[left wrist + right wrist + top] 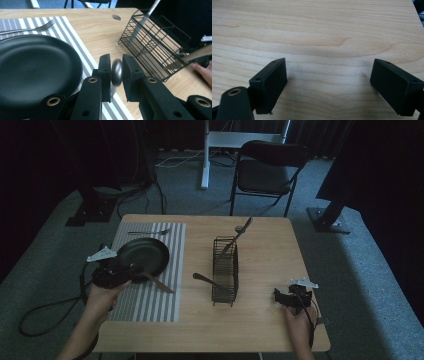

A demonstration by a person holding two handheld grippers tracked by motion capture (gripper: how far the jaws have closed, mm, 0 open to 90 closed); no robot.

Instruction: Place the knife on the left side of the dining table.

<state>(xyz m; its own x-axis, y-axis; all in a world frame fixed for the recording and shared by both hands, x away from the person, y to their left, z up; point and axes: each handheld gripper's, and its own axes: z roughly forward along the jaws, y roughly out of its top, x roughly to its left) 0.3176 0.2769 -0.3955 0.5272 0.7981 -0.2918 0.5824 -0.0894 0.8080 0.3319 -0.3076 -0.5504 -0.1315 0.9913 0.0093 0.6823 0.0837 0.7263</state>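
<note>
Black plate [35, 67] on a grey-and-white striped mat [150, 300]. Black wire rack [155, 47], pale wood-grain tabletop [317, 30], silver fork [32, 28], black tongs [116, 75], black chair [267, 167].

Matt black plate [35, 67], wood table [317, 30]

**A staged recording room, not a real dining room**

A small wooden worktop [260, 320] stands alone on grey carpet [380, 285], ringed by dark curtains [45, 160]. Heavy black stand feet [327, 220] sit at both sides, and cables [145, 187] trail across the floor. A plain folding chair [267, 170] and a white frame leg [205, 157], perhaps a desk's, stand behind. The striped placemat [150, 295], black plate [143, 256], fork [150, 232] and wire cutlery rack [225, 270] look like props laid out for a test setup.
</note>
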